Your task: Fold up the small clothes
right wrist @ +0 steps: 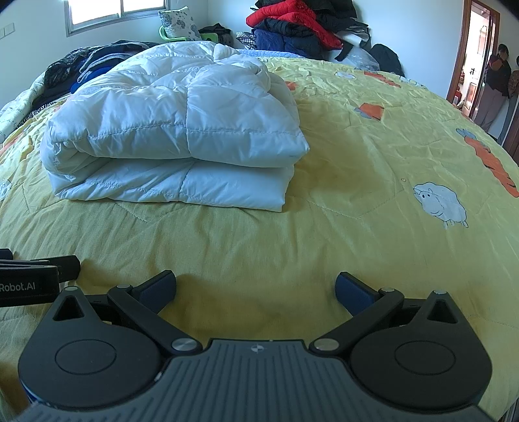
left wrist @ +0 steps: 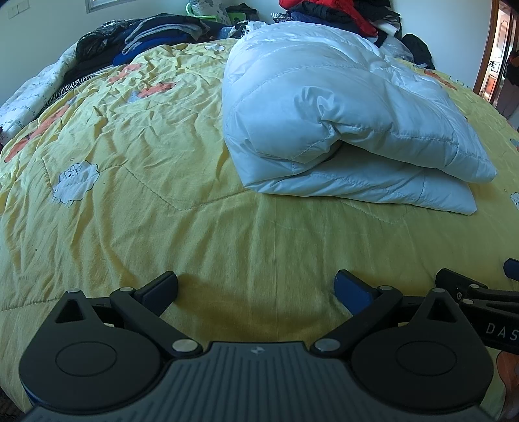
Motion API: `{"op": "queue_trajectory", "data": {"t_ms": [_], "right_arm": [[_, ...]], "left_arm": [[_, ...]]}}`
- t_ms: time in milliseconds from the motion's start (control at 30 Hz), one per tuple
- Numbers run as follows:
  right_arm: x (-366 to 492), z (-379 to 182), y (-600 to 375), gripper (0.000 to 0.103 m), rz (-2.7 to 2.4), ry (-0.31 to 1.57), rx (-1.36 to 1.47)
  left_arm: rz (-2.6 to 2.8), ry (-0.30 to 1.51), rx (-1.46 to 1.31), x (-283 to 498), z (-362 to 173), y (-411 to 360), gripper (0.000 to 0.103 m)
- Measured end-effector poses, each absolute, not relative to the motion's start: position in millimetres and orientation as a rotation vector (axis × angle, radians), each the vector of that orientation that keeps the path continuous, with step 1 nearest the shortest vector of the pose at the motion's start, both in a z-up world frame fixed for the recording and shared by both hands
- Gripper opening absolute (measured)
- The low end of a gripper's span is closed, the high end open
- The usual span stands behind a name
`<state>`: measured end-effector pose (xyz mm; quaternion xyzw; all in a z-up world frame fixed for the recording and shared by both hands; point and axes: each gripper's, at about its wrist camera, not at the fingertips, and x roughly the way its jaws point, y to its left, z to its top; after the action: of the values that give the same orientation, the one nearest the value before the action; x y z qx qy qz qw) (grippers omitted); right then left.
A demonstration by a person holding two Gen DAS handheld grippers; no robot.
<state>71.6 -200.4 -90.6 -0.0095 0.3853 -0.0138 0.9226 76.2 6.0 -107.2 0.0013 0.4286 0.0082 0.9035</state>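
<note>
two spread grippers, folded white jacket, yellow bedspread

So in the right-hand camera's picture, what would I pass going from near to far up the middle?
Right gripper, fingers open → bare yellow bedspread → folded white puffy jacket → pile of red and dark clothes by the wall.
</note>
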Motion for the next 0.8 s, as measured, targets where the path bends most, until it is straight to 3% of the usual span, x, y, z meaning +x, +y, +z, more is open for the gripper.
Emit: {"op": "queue_trajectory", "data": {"t_ms": [800], "right_arm": [[73.1, -90.9, -201.5, 0.103, -0.025, 0.797, -0.02]], "left_arm": [[0.016, 0.886, 0.003, 76.8, -106.7, 6.3, 0.103]]}}
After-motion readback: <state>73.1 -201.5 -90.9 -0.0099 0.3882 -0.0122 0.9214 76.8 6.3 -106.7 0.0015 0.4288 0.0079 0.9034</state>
